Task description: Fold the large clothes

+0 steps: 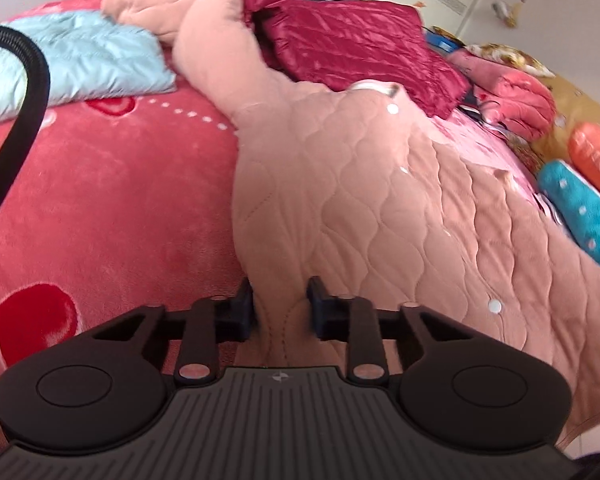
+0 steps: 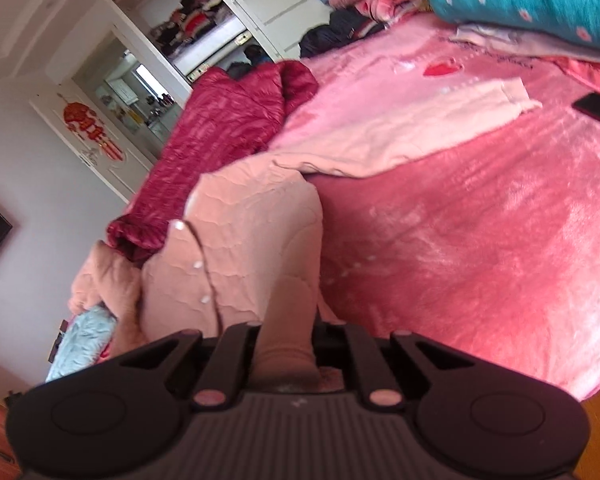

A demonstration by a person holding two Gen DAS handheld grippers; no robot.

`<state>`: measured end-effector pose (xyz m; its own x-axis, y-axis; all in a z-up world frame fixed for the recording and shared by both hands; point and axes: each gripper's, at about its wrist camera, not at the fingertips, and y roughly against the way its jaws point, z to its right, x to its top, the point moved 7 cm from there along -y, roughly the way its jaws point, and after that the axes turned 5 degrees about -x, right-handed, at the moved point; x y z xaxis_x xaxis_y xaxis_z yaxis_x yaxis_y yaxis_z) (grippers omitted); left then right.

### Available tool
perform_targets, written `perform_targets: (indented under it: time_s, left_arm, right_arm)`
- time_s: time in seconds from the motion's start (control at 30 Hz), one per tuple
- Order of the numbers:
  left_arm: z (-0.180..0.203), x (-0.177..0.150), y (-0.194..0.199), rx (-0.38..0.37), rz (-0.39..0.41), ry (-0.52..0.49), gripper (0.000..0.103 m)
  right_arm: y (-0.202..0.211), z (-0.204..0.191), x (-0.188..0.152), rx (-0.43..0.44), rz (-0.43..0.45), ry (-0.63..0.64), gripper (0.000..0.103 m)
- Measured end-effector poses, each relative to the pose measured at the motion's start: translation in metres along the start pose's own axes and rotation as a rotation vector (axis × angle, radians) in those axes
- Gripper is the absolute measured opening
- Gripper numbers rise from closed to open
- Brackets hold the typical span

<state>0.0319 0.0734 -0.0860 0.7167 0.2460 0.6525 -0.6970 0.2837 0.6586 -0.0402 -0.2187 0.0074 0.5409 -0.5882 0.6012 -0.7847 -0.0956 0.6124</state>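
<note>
A pale pink quilted jacket (image 1: 380, 184) with white snap buttons lies spread on a red plush bedspread (image 1: 120, 200). One sleeve (image 1: 216, 40) stretches away toward the top left. My left gripper (image 1: 280, 304) is at the jacket's near hem, shut on a fold of the fabric bunched between its fingers. In the right wrist view the same jacket (image 2: 240, 240) rises in a lifted ridge toward my right gripper (image 2: 286, 340). That gripper is shut on the hem, and its fingertips are hidden by the cloth. The other sleeve (image 2: 400, 128) lies flat on the bed.
A dark red shiny jacket (image 1: 352, 40) lies behind the pink one, and a light blue jacket (image 1: 80, 60) sits at the far left. Teal (image 1: 580, 208) and orange (image 1: 596, 152) pillows are at the right. A black phone (image 2: 596, 110) rests on the bed. A black cable (image 1: 28, 92) hangs left.
</note>
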Motion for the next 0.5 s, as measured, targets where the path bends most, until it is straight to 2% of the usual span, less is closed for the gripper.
perform_targets:
  time_s: [0.13,0.5]
  left_arm:
    - [0.000,0.002,0.011,-0.015,0.010,-0.028,0.013]
    - [-0.016,0.001,0.051,-0.064,-0.009,-0.038,0.010]
  right_arm:
    - [0.017,-0.003,-0.004,-0.012,0.013,0.006,0.005]
    - [0.060,0.016,-0.043,-0.037,-0.045,-0.046,0.005]
